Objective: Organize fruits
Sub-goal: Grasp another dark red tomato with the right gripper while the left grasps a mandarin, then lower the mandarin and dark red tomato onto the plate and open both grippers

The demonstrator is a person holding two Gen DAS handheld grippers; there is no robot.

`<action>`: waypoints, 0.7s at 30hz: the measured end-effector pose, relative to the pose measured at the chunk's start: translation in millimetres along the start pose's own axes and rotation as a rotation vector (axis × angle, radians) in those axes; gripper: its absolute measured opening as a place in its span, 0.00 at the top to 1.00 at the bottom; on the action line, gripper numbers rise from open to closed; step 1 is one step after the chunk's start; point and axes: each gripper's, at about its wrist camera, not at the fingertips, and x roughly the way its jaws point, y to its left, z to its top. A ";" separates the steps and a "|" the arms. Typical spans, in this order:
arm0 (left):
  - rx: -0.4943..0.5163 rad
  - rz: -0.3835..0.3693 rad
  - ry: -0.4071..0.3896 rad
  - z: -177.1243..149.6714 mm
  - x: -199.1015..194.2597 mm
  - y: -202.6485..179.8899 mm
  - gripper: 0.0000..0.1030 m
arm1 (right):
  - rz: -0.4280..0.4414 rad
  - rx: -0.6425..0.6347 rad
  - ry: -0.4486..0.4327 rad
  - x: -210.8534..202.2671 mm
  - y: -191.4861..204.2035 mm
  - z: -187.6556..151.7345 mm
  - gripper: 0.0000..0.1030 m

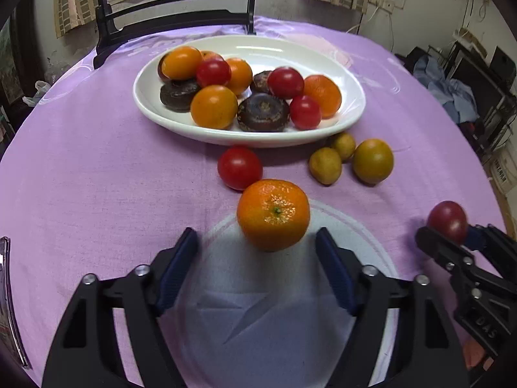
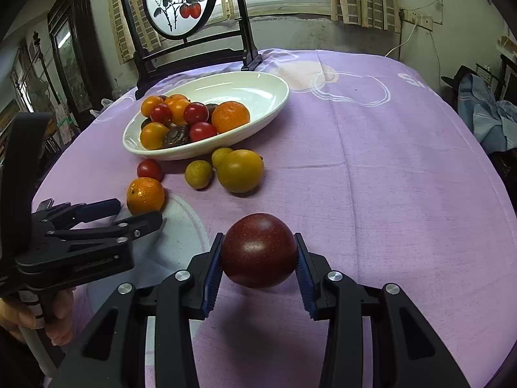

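Note:
A white oval dish point(image 1: 181, 123) point(image 2: 258, 110) holds several oranges, red tomatoes and dark brown fruits. On the purple cloth before it lie a mandarin point(image 1: 273, 215) point(image 2: 145, 195), a red tomato point(image 1: 239, 168) point(image 2: 150, 169), two small yellow-green fruits point(image 1: 325, 165) point(image 2: 198, 174) and a larger yellow-green fruit point(image 1: 372, 161) point(image 2: 240, 170). My left gripper point(image 1: 257, 242) point(image 2: 129, 211) is open, its fingers either side of the mandarin's near edge. My right gripper point(image 2: 258, 250) point(image 1: 452, 236) is shut on a dark red plum point(image 2: 259, 250) point(image 1: 448, 221), held above the cloth.
A black framed round screen point(image 2: 176, 1) stands behind the dish at the table's far edge. A pale round patch point(image 1: 290, 307) is printed on the cloth under the left gripper. Clutter and blue cloth point(image 2: 488, 119) lie beyond the table's right side.

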 end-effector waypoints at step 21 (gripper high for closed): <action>0.087 -0.029 -0.170 13.6 -73.6 -7.3 0.59 | 0.069 -0.014 -0.099 -21.8 13.6 4.8 0.59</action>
